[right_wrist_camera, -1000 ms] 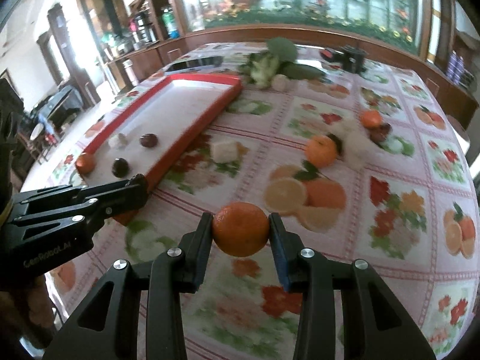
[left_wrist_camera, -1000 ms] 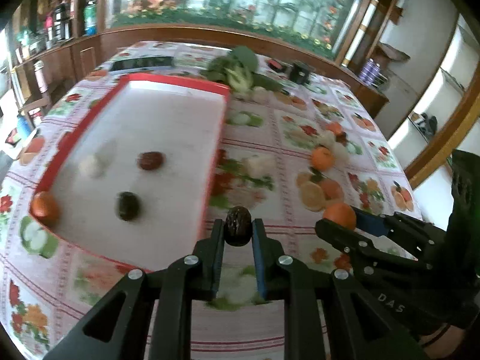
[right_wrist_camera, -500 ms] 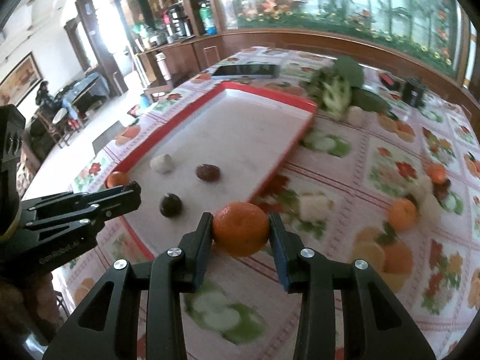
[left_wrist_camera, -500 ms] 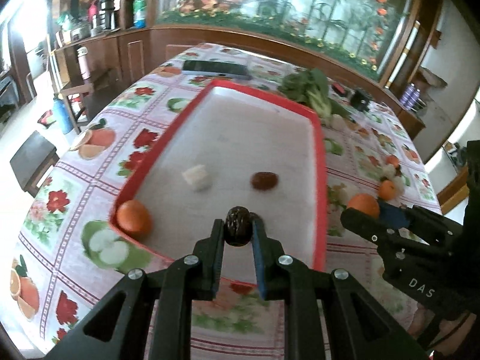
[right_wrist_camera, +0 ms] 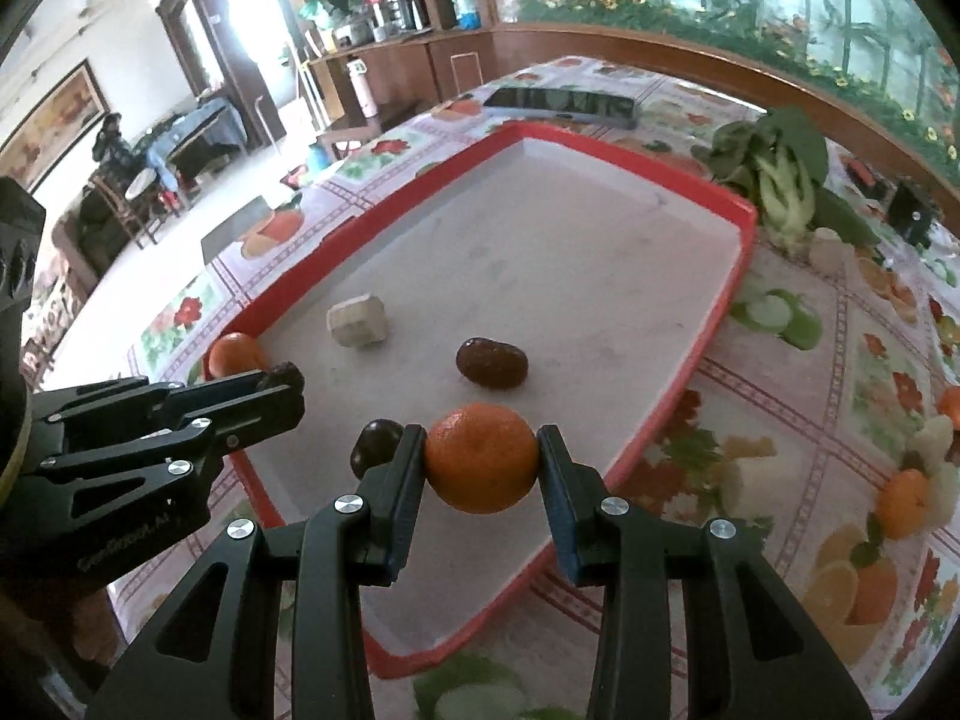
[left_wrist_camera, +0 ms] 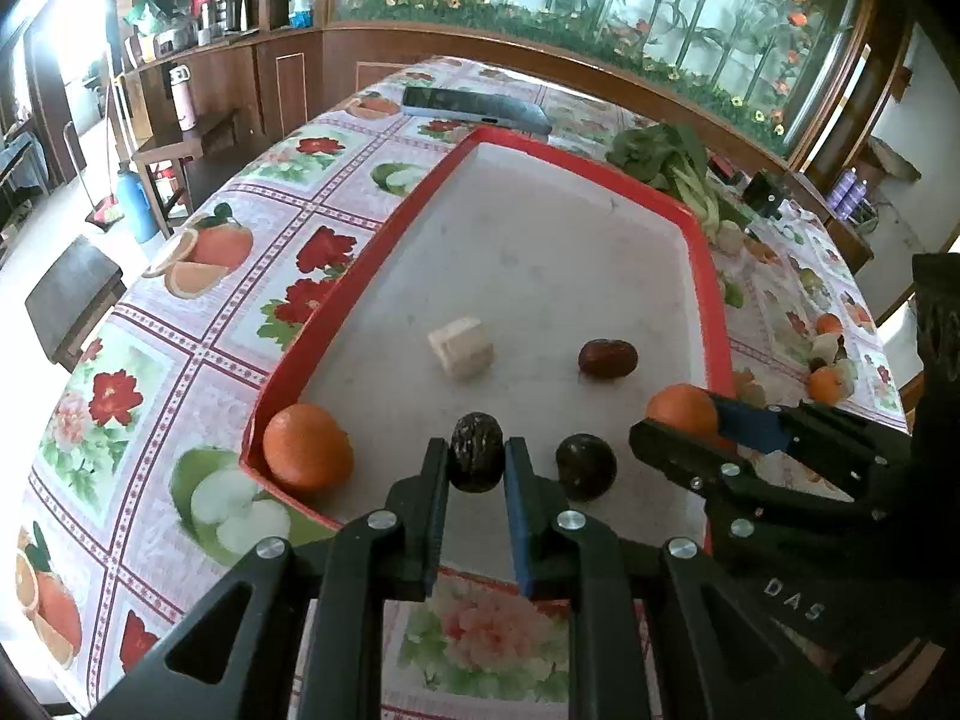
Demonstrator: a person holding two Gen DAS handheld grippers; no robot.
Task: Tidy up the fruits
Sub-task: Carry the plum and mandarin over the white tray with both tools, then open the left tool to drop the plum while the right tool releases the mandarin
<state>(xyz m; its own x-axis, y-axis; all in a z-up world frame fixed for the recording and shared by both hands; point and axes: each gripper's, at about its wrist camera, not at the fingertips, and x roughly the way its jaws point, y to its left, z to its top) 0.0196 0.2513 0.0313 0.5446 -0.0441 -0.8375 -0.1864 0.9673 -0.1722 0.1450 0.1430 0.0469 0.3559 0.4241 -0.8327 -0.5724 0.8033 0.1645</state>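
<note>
My left gripper [left_wrist_camera: 476,468] is shut on a small dark wrinkled fruit [left_wrist_camera: 475,447], just above the near end of the red tray [left_wrist_camera: 336,294]. My right gripper [right_wrist_camera: 483,468] is shut on an orange [right_wrist_camera: 483,456], also over the tray's near end [right_wrist_camera: 729,300], to the right of the left gripper [right_wrist_camera: 282,384]. Lying in the tray are an orange [left_wrist_camera: 307,447] in the near left corner, a white cube [left_wrist_camera: 461,349], a red-brown date [left_wrist_camera: 607,358] and a dark round fruit [left_wrist_camera: 585,467] between the two grippers.
A phone [left_wrist_camera: 474,108] lies past the tray's far end, with leafy greens [right_wrist_camera: 780,174] at its far right corner. More oranges [right_wrist_camera: 903,501] and white pieces [right_wrist_camera: 747,483] sit on the flowered tablecloth to the right. The table edge runs along the left.
Both grippers have moved left from above the tablecloth to over the tray's near end, each still carrying its fruit. Nothing in the tray has shifted.
</note>
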